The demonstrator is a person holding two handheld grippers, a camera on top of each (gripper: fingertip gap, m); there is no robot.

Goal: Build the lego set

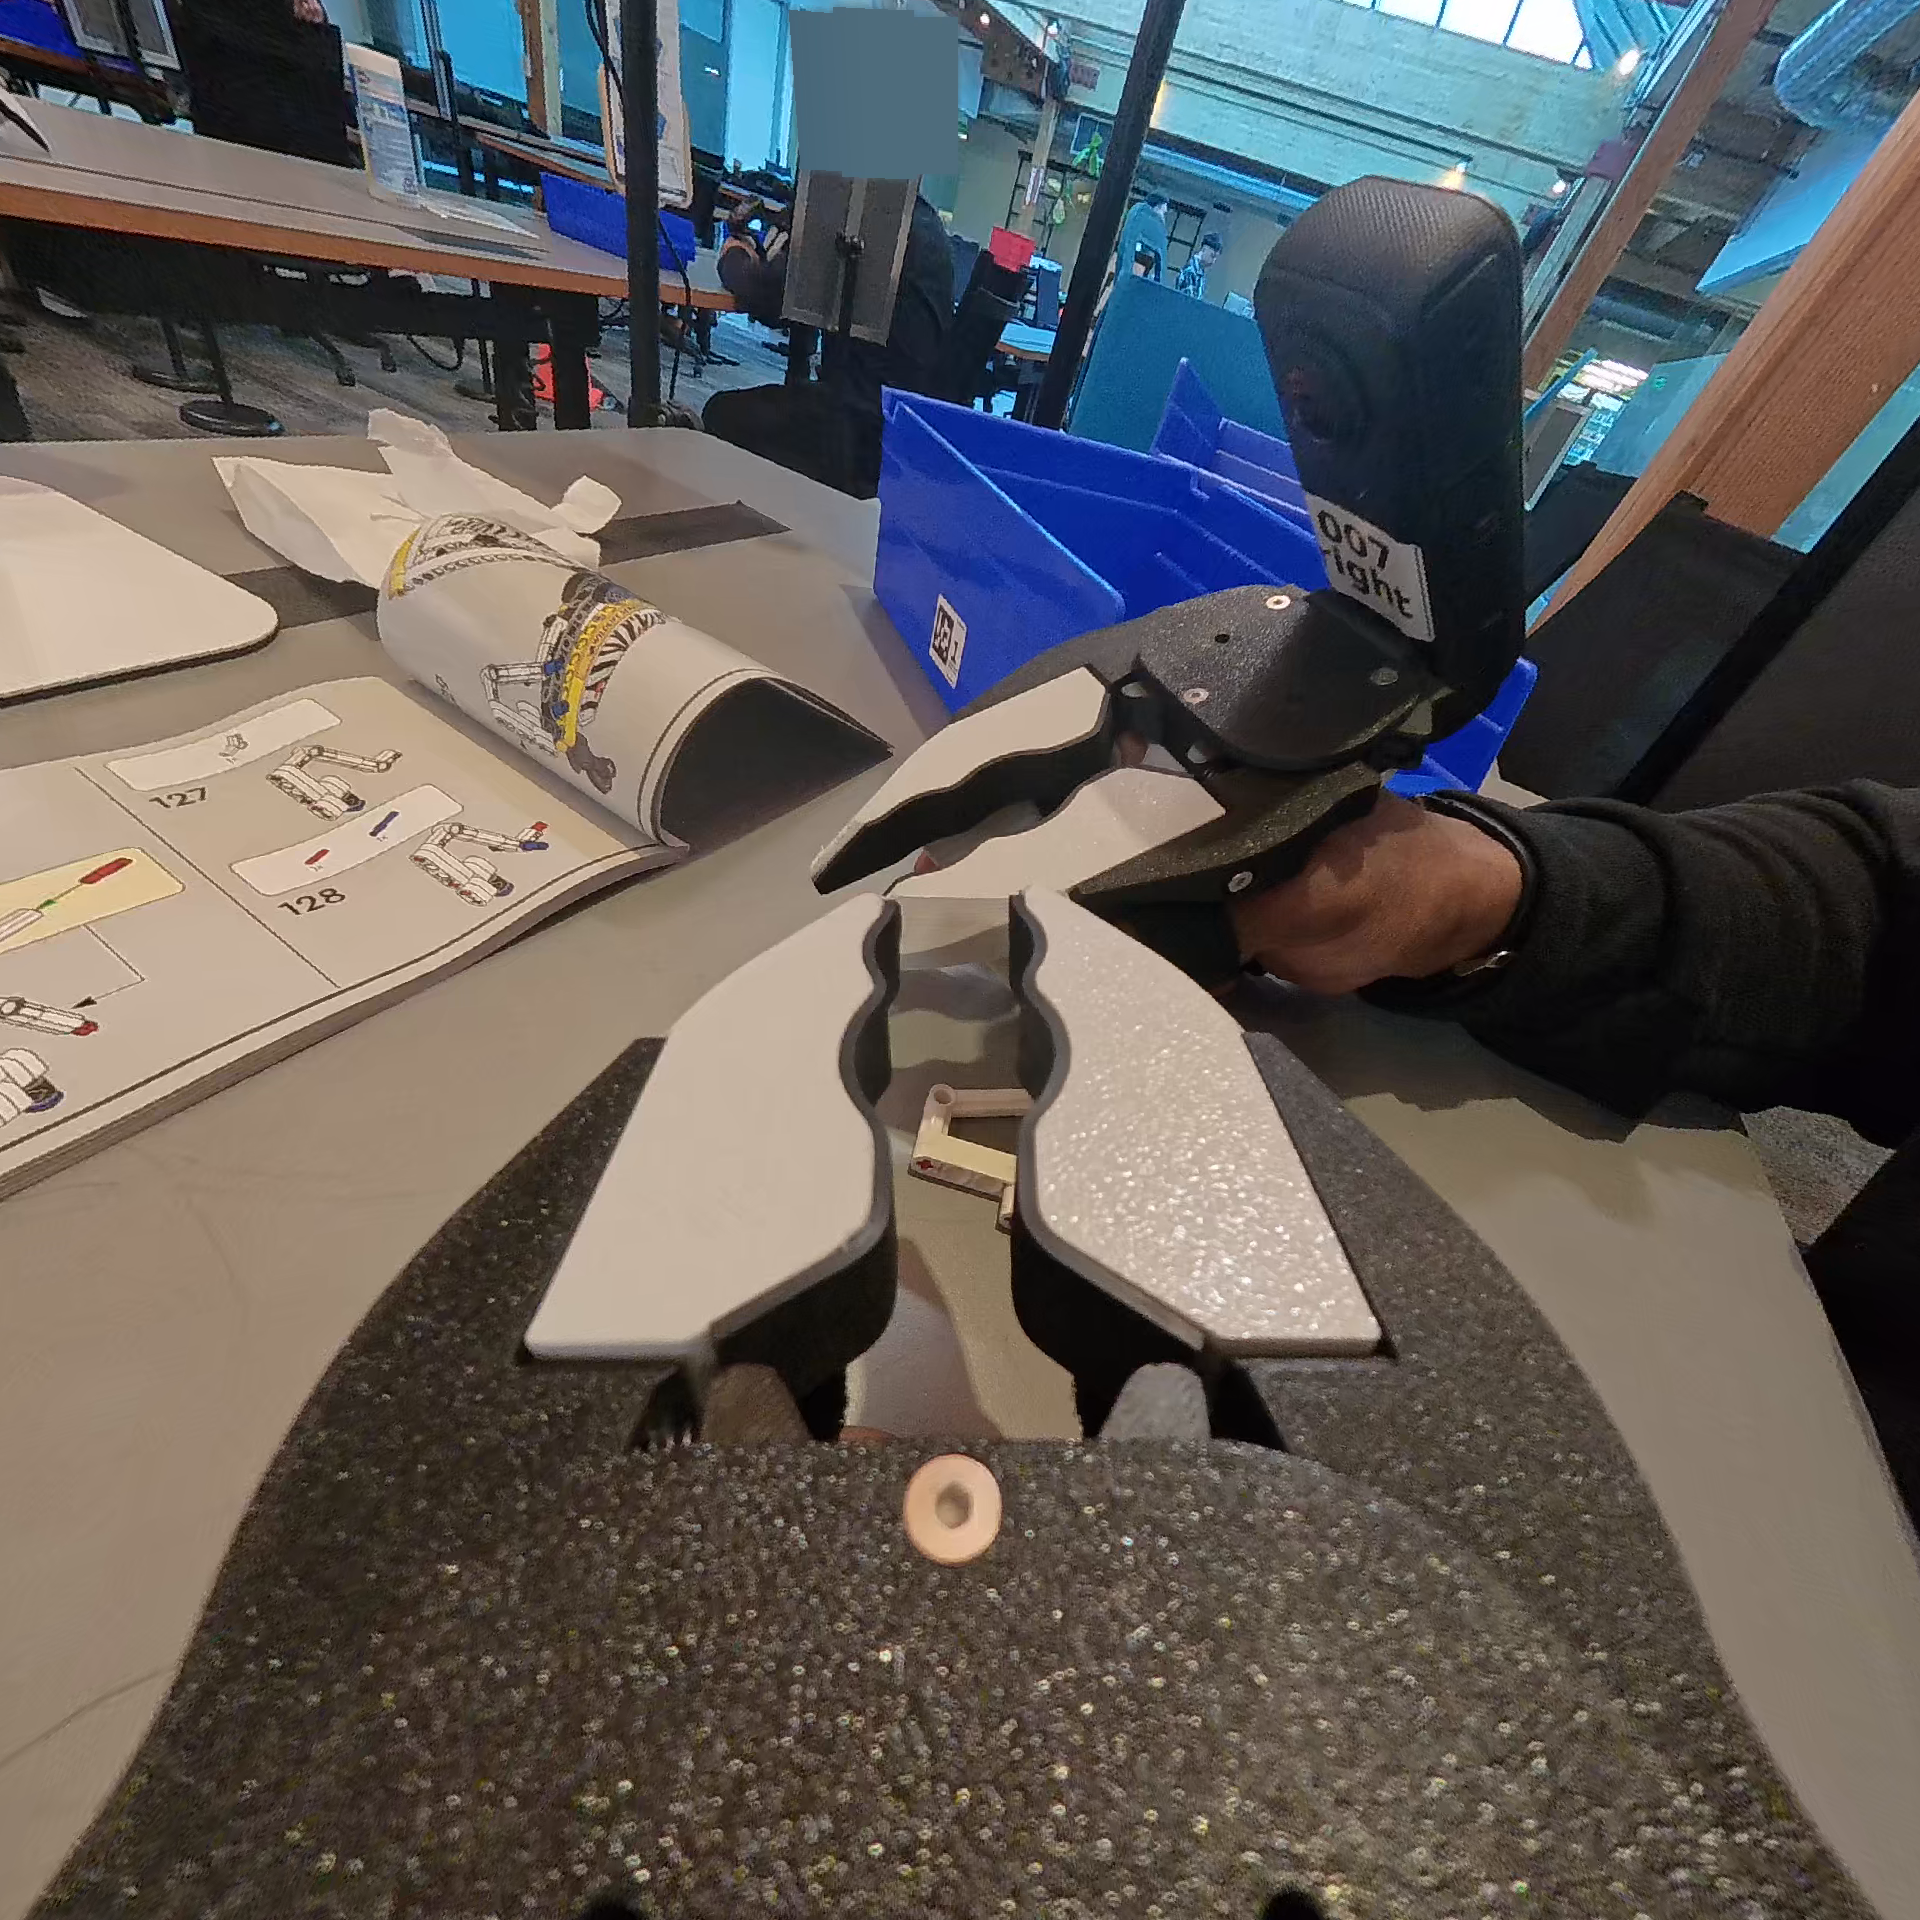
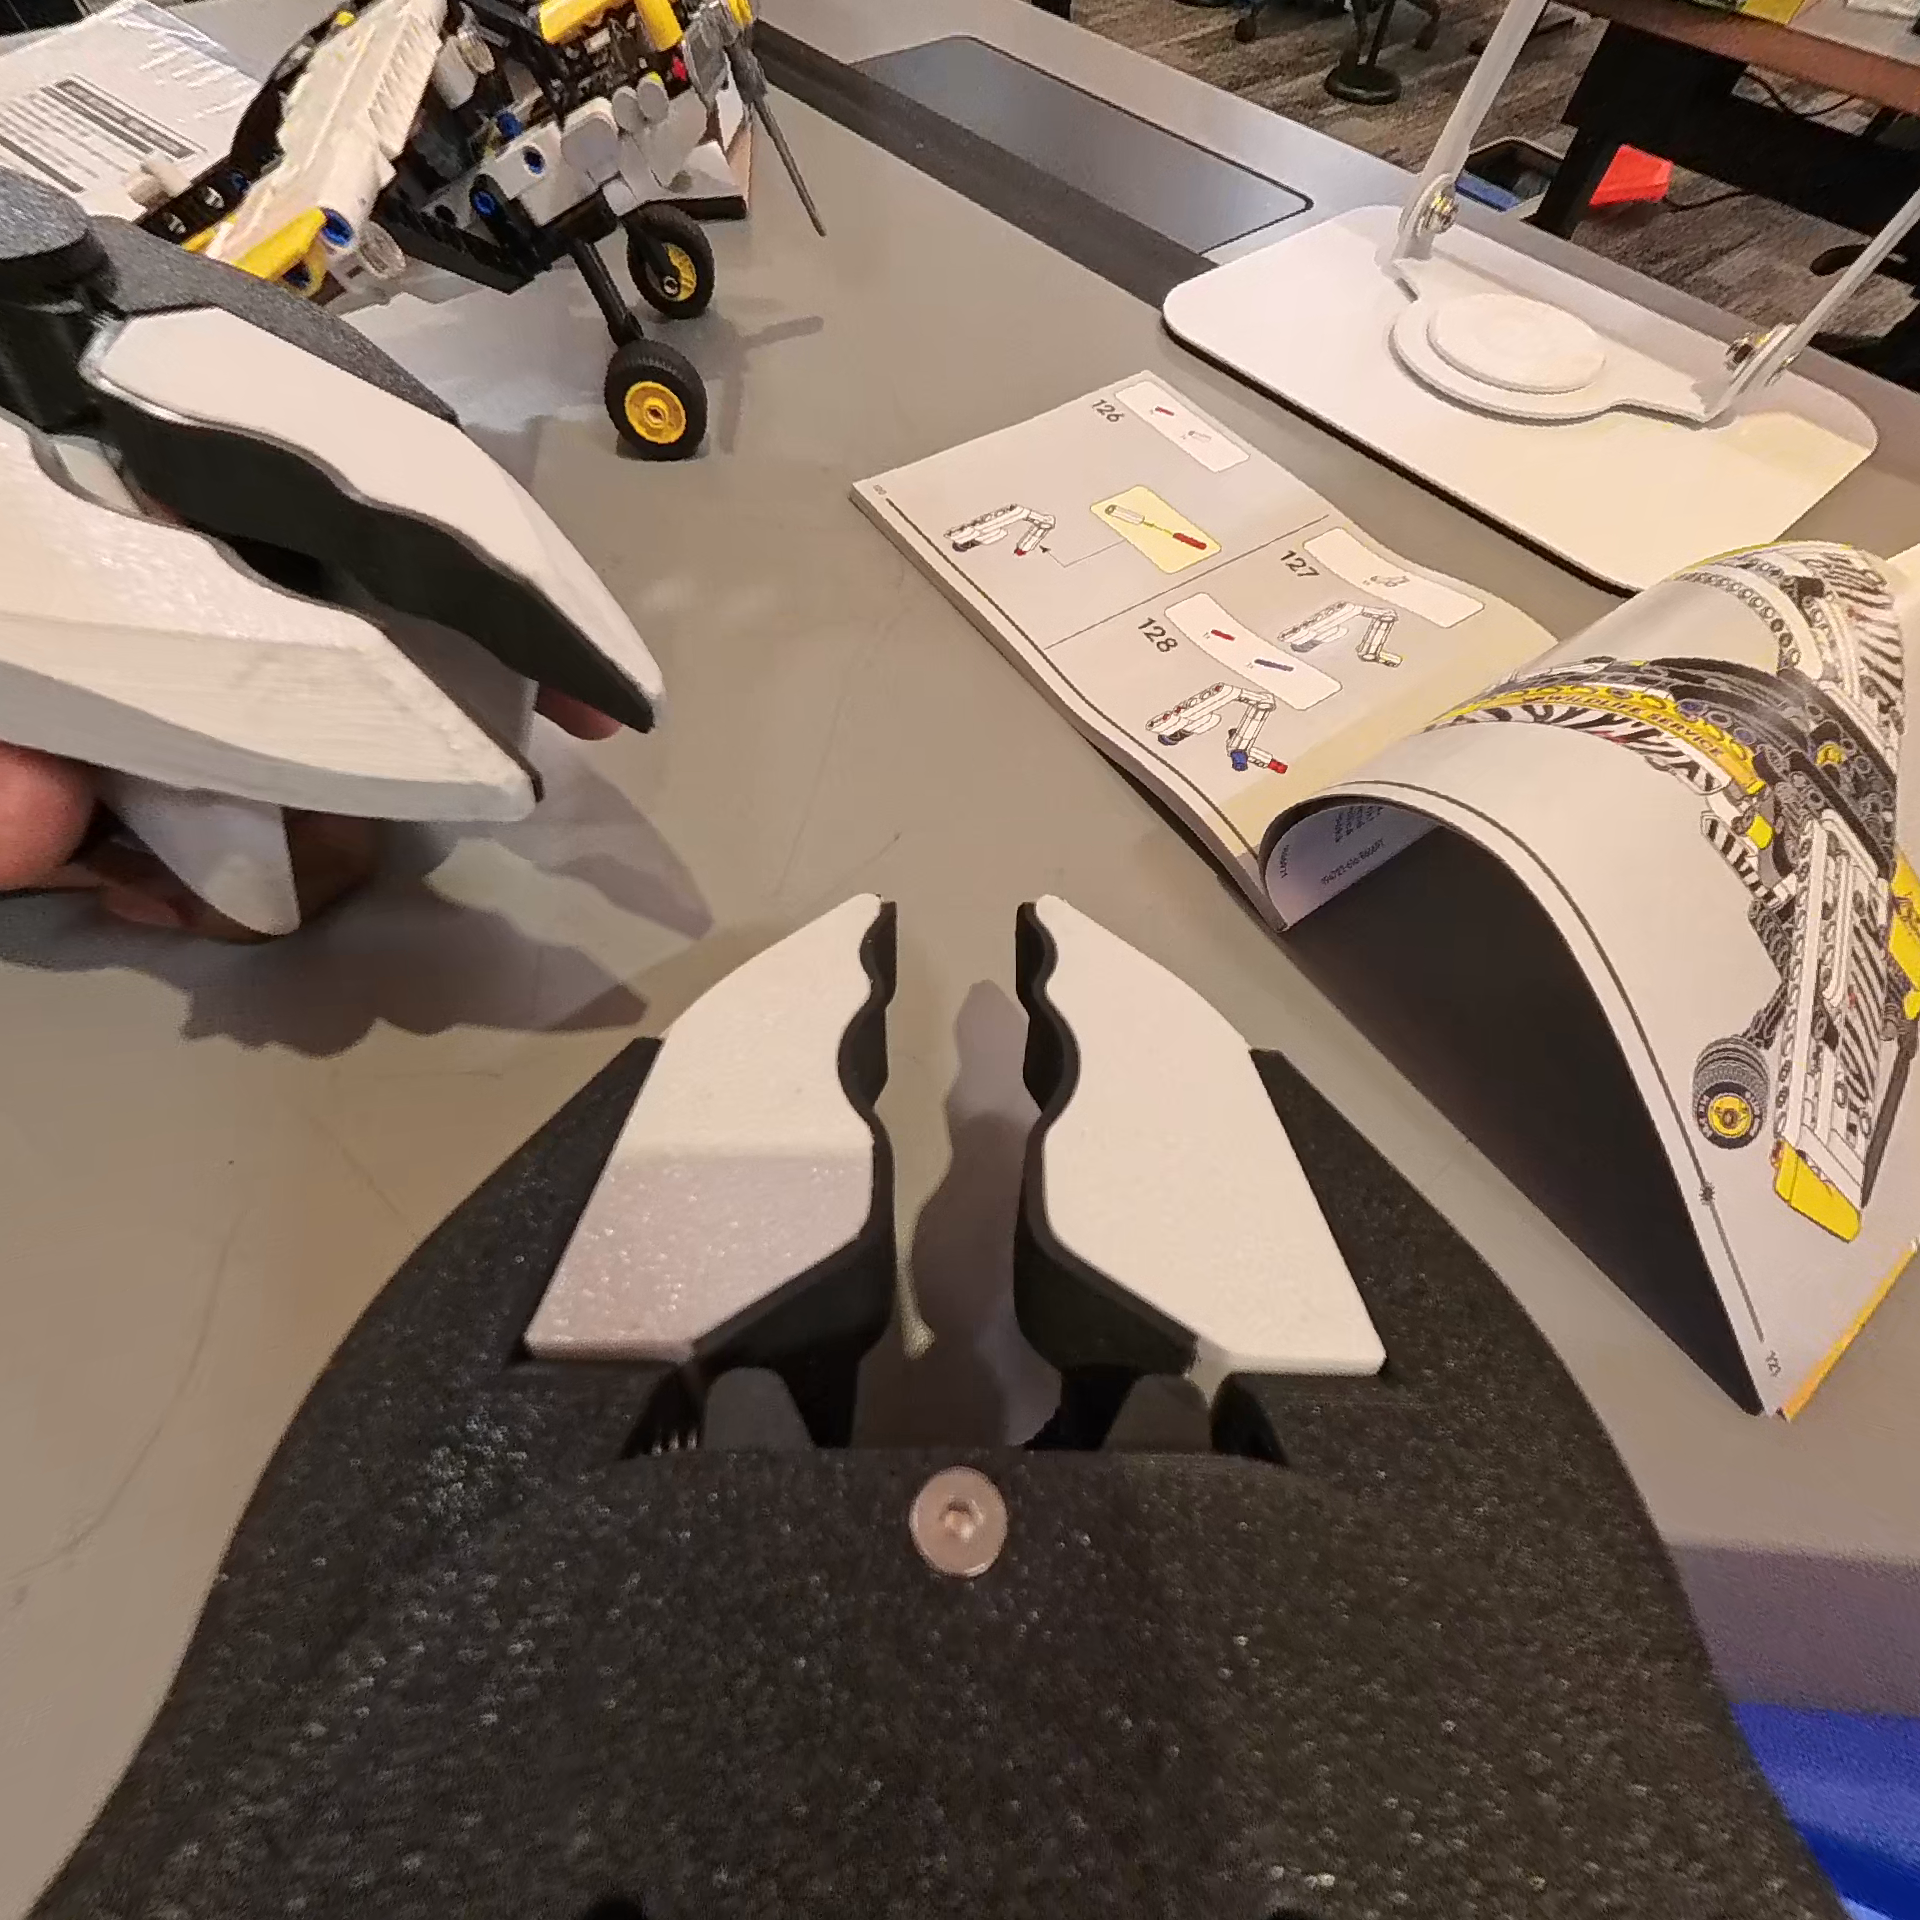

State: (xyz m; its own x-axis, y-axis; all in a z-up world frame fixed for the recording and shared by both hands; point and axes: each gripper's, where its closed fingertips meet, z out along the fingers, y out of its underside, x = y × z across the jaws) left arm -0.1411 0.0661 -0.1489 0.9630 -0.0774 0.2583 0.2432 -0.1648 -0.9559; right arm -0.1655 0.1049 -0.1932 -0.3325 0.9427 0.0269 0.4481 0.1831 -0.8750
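My left gripper (image 1: 954, 909) hangs low over the grey table (image 1: 499, 1049) with its jaws a little apart. A small white brick piece (image 1: 966, 1143) shows through the gap, farther back than the tips. It is clear of the left pad, and I see no grip on it. My right gripper (image 2: 954, 914) is also a little open, with only bare table between its pads. It shows in the left wrist view (image 1: 862, 883), held by a hand, its tips just ahead of my left tips. The left gripper shows in the right wrist view (image 2: 592, 753) at the left.
An open instruction booklet (image 1: 312, 831) (image 2: 1195, 582) lies on the table with its pages curled. A yellow, white and black brick model on wheels (image 2: 468, 135) stands at the far left. There is also a blue bin (image 1: 1039, 540), a white stand base (image 2: 1507, 395) and crumpled white paper (image 1: 416, 488). One gripper's finger ends stand about 6 centimeters off the other's.
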